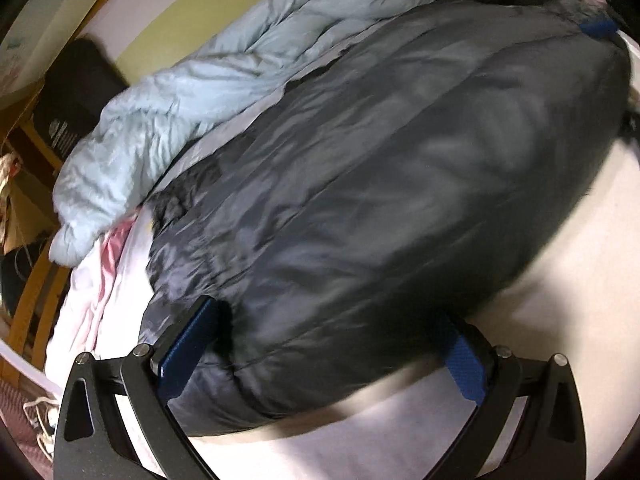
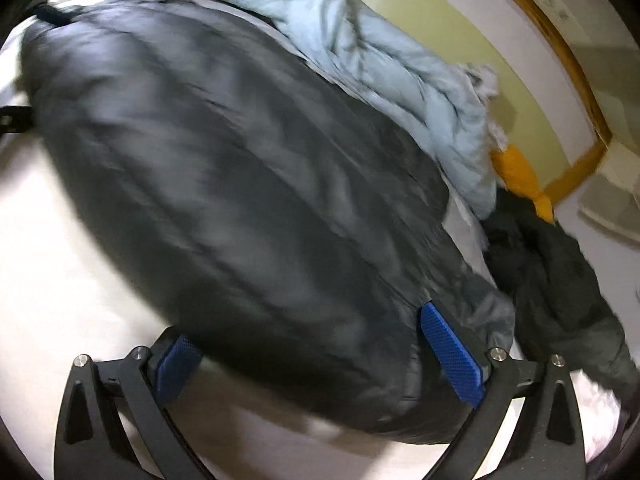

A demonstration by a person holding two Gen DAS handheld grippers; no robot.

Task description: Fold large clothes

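Observation:
A large dark grey puffer jacket lies folded into a long bundle on the white bed sheet; it also fills the right wrist view. My left gripper is open, its blue pads either side of one end of the bundle. My right gripper is open, its blue pads straddling the opposite end. The right gripper's blue tip shows at the far end in the left wrist view. Both views are motion-blurred.
A light blue puffer jacket lies crumpled beside the dark one, also in the right wrist view. A pink-and-white garment, a dark green jacket and a yellow item lie nearby. A wooden bed frame borders the mattress.

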